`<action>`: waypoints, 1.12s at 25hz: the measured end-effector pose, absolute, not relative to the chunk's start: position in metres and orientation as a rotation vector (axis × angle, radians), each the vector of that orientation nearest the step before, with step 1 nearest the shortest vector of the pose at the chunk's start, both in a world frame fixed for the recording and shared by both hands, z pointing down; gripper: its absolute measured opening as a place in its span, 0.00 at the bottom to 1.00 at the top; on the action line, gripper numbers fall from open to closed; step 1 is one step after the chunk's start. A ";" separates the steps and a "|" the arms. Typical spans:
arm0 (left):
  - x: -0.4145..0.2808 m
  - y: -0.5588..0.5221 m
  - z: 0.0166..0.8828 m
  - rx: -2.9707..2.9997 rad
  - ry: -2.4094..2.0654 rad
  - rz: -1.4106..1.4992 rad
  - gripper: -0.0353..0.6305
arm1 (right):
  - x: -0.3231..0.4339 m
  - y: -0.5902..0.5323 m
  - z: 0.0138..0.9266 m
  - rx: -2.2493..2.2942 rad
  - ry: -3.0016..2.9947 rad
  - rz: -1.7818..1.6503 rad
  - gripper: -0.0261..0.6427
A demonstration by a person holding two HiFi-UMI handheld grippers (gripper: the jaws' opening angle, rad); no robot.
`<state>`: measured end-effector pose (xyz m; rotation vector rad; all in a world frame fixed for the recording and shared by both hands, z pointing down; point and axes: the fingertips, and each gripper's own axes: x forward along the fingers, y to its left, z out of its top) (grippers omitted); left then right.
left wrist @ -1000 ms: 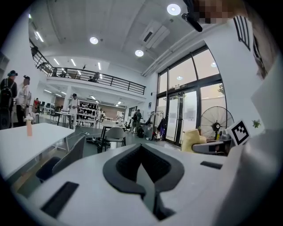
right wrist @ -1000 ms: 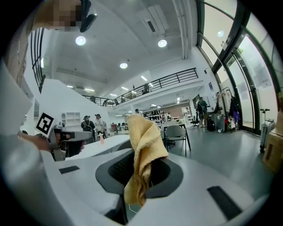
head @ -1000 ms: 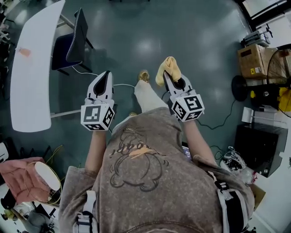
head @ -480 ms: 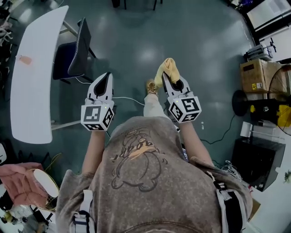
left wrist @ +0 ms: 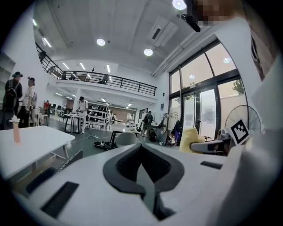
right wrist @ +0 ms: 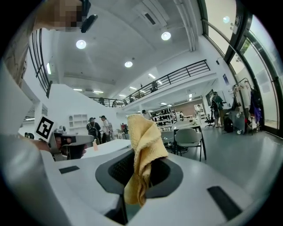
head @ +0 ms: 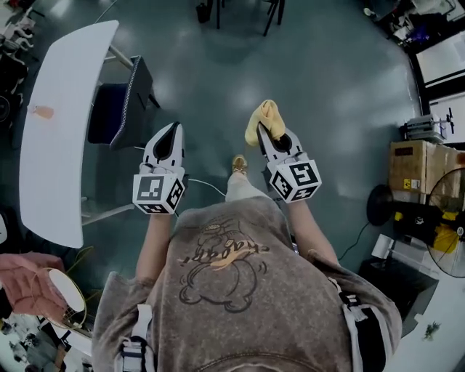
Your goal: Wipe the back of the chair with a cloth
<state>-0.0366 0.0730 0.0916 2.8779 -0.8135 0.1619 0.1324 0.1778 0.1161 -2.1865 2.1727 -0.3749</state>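
A dark chair (head: 116,110) with a mesh back stands tucked at the white table (head: 62,138), on the floor to the left of my left gripper. In the left gripper view its back edge (left wrist: 70,160) shows low at the left. My left gripper (head: 174,128) is shut with nothing in it; its jaws meet along a closed line (left wrist: 142,152). My right gripper (head: 266,129) is shut on a yellow cloth (head: 263,116), which sticks up crumpled from the jaws (right wrist: 143,148). Both grippers are held in the air at chest height, apart from the chair.
Cardboard boxes (head: 418,167), a fan (head: 447,240) and black cases line the right side. A white cable (head: 207,185) runs over the floor by the person's foot. More chairs (head: 240,9) stand far ahead. A grey chair (right wrist: 188,137) and people show in the distance.
The person has walked forward; the chair and table have slid down the head view and now lie nearer the left gripper. Both grippers keep their pose, the cloth still held.
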 end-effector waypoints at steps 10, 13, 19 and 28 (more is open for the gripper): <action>0.051 -0.001 0.074 2.805 -1.018 0.132 0.06 | 0.225 0.080 0.105 -1.991 2.383 -0.372 0.14; 0.050 -0.019 0.073 2.783 -1.083 0.134 0.06 | 0.224 0.050 0.106 -1.924 2.436 -0.378 0.14; 0.038 -0.049 0.076 2.731 -1.145 0.153 0.06 | 0.216 0.011 0.108 -1.854 2.478 -0.402 0.14; 0.024 -0.100 0.083 2.704 -1.180 0.113 0.06 | 0.203 -0.040 0.111 -1.859 2.470 -0.423 0.14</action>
